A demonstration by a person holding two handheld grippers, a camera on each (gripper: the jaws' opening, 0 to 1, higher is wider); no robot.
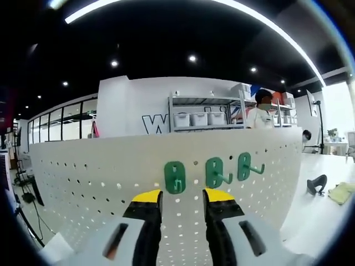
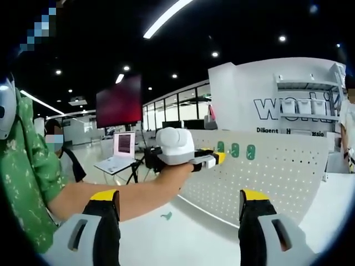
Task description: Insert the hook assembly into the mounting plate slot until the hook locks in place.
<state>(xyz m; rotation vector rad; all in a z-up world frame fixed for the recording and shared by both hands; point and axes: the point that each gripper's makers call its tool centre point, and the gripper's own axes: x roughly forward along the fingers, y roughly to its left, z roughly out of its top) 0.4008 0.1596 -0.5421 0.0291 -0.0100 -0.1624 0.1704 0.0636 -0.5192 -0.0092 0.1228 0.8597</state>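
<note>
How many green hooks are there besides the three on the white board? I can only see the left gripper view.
Observer: One more small green piece, probably a hook, lies loose on the white table in front of the pegboard.
Operator: Is the right gripper holding anything?
Observer: No. The right gripper is wide open, with nothing between its jaws.
Operator: Where is my left gripper from over there?
Observer: The left gripper is held up on the person's arm, its yellow tips close to the pegboard's left edge, beside the mounted hooks.

Left view faces pegboard (image 1: 111,166) close; right view farther, sidelong.
</note>
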